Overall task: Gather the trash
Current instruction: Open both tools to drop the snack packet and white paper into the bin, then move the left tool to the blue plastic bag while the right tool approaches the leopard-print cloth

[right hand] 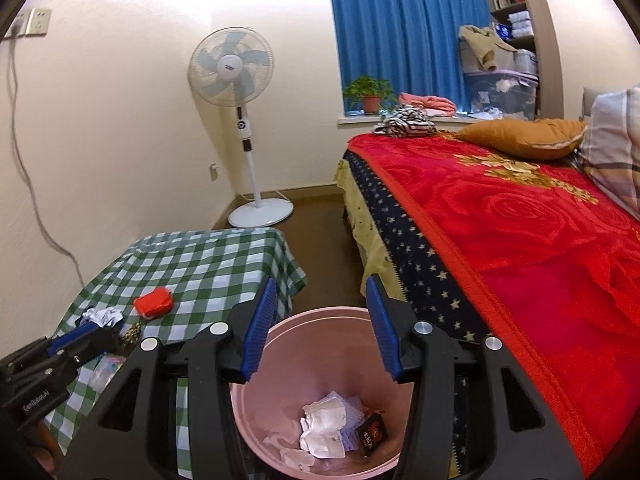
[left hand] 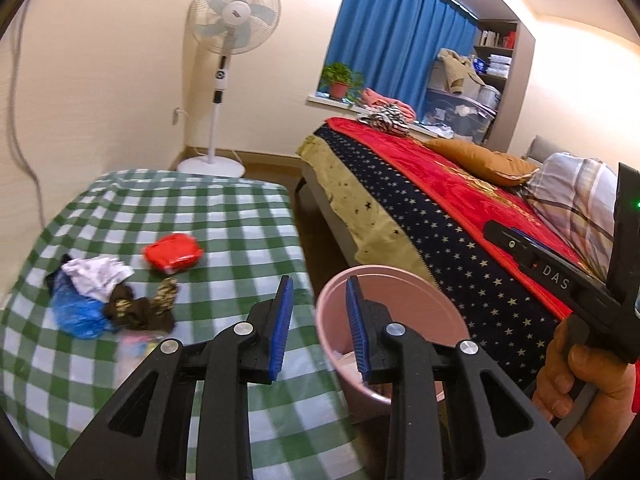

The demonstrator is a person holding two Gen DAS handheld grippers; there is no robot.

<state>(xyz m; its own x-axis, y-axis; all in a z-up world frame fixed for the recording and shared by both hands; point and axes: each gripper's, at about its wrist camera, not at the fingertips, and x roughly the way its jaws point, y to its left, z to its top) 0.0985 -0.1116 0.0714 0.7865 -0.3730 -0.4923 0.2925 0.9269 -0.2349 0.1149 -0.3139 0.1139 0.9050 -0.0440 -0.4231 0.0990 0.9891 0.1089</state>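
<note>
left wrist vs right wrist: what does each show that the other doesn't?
Left wrist only: the blue bag and dark wrappers on the table, plus the hand holding the right gripper.
Right wrist only: the bin's contents, crumpled paper and a dark box, plus the wall socket.
Both: checked table, red packet, pink bin, fan, bed, open empty fingers.
</note>
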